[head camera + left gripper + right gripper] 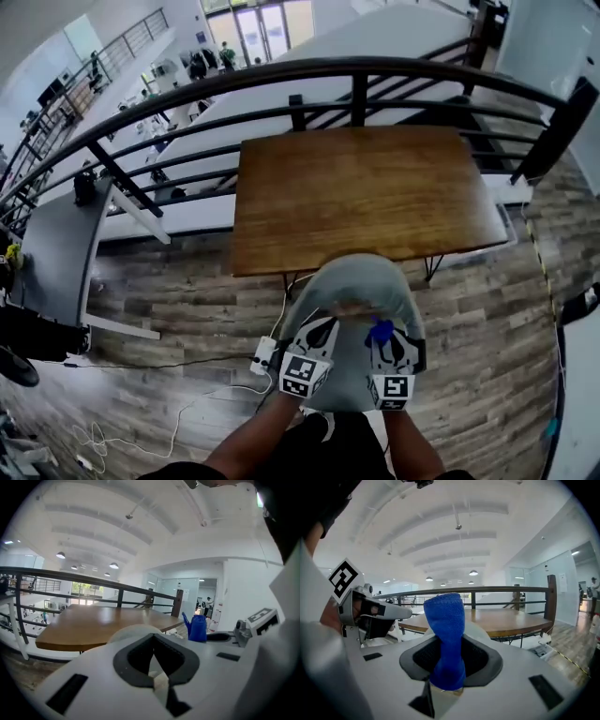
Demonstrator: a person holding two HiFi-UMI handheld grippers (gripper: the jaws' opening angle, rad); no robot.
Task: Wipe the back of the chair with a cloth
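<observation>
The chair's pale grey rounded back (361, 286) stands just below me, tucked toward the wooden table (366, 192). My right gripper (391, 339) hovers over the top of the back, shut on a blue cloth (380, 331). In the right gripper view the cloth (447, 630) stands up between the jaws of the right gripper (449, 641), with the chair back (483, 632) just behind it. My left gripper (317, 336) hangs beside it to the left, over the chair back, shut with nothing in it. From the left gripper (153, 645), the chair back (133, 631) and the cloth (198, 628) both show.
A dark metal railing (356, 89) runs behind the table, with a drop to a lower floor beyond. A white power strip (265, 354) and cables lie on the wood floor left of the chair. A grey desk (56, 244) stands at the left.
</observation>
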